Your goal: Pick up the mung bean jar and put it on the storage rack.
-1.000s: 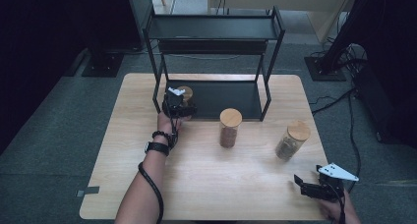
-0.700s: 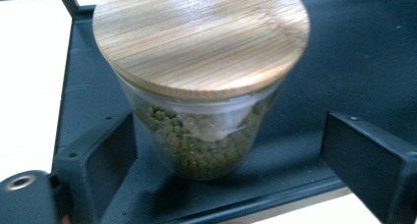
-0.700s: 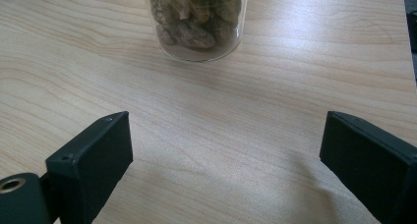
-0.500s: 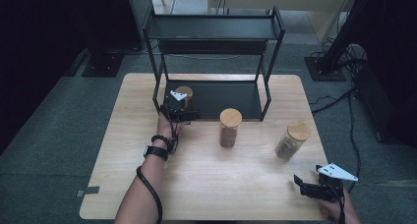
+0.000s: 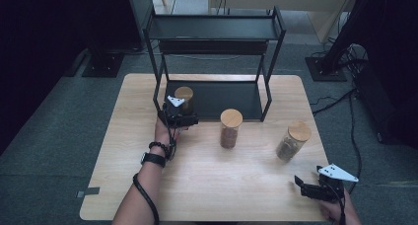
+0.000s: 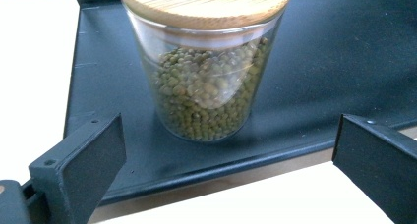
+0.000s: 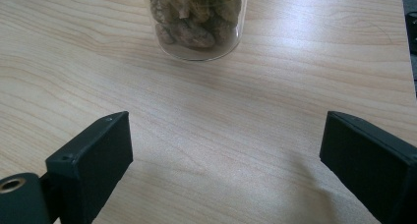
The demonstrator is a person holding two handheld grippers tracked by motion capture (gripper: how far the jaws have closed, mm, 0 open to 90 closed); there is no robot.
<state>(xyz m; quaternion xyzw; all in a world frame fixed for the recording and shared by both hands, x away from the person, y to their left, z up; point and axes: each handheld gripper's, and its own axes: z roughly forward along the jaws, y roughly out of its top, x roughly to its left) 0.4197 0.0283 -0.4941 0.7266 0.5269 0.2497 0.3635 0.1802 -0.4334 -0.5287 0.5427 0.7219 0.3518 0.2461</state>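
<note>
Standing on the black bottom shelf (image 5: 231,94) of the metal rack (image 5: 215,35), the jar of green beans (image 5: 184,97) sits near the shelf's left front corner, upright, its wooden lid on. The left gripper (image 5: 181,117) hangs just in front of it at the shelf's edge — its jaws have just been opening and now stand wide apart, with the jar (image 6: 205,67) beyond their tips and nothing pressed between them.

On the wooden table (image 5: 207,185) in front of the rack stand two more lidded jars: one with brown contents (image 5: 230,129) near the middle, one with paler, lumpy contents (image 5: 292,141) further right. The right gripper (image 5: 308,189) rests low at the table's near right corner — jaws apart, holding nothing, the lumpy-filled jar (image 7: 196,22) ahead of them.
</note>
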